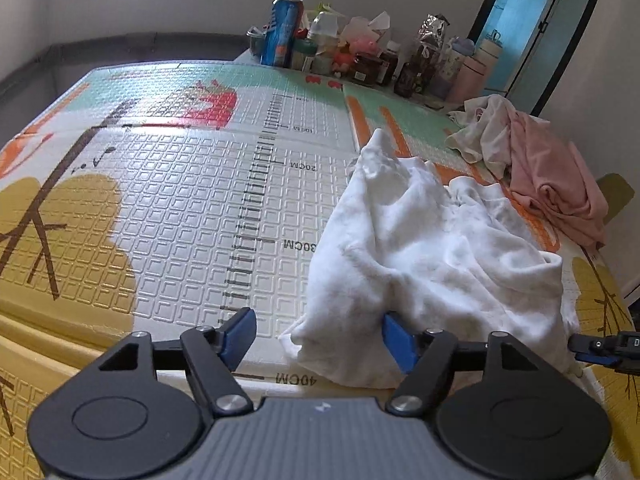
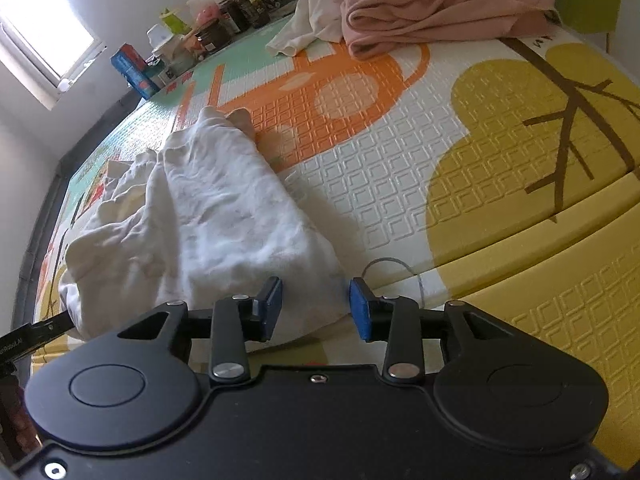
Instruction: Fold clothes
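Observation:
A crumpled white garment (image 1: 420, 248) lies on the patterned play mat (image 1: 180, 184), near its front edge. My left gripper (image 1: 320, 336) is open at the garment's near-left corner; the right blue pad (image 1: 398, 340) touches the cloth and the left pad stands on bare mat. In the right wrist view the same white garment (image 2: 208, 216) stretches away to the left. My right gripper (image 2: 316, 308) is open over its near-right corner, with the cloth's edge lying between the pads. Each gripper's tip shows in the other view, the right gripper (image 1: 600, 346) and the left gripper (image 2: 36, 336).
A pink garment (image 1: 556, 176) and a cream one (image 1: 480, 132) are heaped at the mat's far right. Several bottles, jars and a blue can (image 1: 282, 32) crowd the far edge. A thin cord loop (image 2: 384, 264) lies by the right gripper. The mat's front edge (image 2: 520, 248) drops off close by.

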Available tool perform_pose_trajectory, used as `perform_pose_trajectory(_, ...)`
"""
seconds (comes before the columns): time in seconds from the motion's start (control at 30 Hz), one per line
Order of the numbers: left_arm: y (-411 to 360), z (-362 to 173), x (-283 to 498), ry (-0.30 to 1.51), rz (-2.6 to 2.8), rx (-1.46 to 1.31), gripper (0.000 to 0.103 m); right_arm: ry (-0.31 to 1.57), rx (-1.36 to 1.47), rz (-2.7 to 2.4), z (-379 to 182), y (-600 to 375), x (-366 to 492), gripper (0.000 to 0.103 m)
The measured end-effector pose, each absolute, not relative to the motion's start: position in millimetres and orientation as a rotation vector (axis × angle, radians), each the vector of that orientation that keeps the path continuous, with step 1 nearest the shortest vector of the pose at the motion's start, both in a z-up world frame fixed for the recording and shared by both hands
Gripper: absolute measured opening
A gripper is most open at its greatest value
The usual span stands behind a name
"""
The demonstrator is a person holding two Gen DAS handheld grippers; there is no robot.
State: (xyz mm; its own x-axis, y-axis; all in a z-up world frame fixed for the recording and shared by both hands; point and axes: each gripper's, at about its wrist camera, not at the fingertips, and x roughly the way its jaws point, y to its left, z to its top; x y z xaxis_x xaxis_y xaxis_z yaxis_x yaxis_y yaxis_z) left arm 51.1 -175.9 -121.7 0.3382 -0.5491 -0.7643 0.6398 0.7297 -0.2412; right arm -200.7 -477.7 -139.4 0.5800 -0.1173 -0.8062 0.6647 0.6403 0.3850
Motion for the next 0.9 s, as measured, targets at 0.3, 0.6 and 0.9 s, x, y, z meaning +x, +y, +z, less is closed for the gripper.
perform_pose_trajectory(0.3,-185,-130,47,0.968,-0.822,0.142,0.036,0.822,0.762,-0.509,-143,-478,-196,0.021)
perform_pose_trajectory(0.6,-186,-130,43,0.973,-0.804,0.16,0.021,0.828,0.71,-0.517,-140,-471,-193,0.007)
perform_pose_trajectory(0.9,-184,-125,39,0.99,-0.771,0.164,0.02,0.849,0.665,-0.517,-130,-465,-194,0.005)
